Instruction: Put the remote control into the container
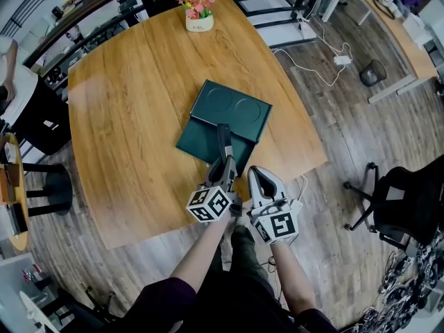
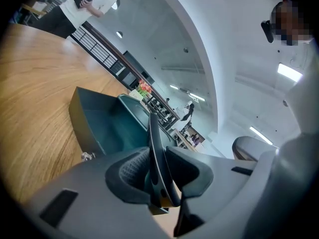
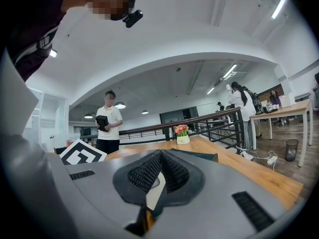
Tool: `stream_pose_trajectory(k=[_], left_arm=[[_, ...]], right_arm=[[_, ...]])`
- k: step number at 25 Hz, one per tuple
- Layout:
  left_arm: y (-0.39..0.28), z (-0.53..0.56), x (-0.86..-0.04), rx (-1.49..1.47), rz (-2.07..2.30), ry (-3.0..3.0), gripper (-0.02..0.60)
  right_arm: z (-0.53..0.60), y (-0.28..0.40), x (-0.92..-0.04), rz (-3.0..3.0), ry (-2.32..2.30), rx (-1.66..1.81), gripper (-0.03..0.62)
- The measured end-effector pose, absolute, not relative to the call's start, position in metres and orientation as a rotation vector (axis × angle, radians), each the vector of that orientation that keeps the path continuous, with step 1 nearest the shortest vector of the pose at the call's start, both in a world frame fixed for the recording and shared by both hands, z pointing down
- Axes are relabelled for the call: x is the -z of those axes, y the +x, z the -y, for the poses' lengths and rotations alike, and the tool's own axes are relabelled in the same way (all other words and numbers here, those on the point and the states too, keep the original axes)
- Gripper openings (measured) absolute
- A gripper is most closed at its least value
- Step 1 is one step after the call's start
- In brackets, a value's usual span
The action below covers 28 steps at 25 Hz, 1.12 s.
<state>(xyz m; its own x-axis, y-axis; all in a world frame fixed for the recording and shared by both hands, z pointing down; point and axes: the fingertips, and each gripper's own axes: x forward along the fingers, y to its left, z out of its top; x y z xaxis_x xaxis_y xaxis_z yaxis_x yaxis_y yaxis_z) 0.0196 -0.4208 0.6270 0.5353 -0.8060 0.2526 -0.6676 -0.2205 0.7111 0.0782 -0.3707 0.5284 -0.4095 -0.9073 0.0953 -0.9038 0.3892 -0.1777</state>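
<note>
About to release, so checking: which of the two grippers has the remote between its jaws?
The left gripper: the remote control stands between its jaws over the container. The right gripper has its jaws together, empty.

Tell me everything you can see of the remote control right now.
The remote control is a slim, dark bar, plastic by its look, standing on edge between the jaws of the left gripper, which grips its near end. Its far end juts out over the open teal container on the wooden table. No buttons show.

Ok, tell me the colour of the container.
Dark teal; the container shows best in the head view.
</note>
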Motion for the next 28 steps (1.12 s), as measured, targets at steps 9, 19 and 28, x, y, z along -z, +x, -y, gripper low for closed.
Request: stream_pose_trajectory(k=[9,19,28], left_arm=[[0.015,0.421,-0.596,0.277,1.238,2.009,0.118],[0.012,0.416,-0.573,0.184,1.262,2.166,0.118],[0.021,0.382,-0.498,-0.053,1.23,2.659,0.118]], right_arm=[[0.372,0.081,-0.524,-2.598,-1.69,0.311,0.018],[0.369,0.077,-0.511,-2.62,-1.667,0.272,0.018],[0.351,0.079,-0.469,-2.612,-1.659,0.195,0.018]])
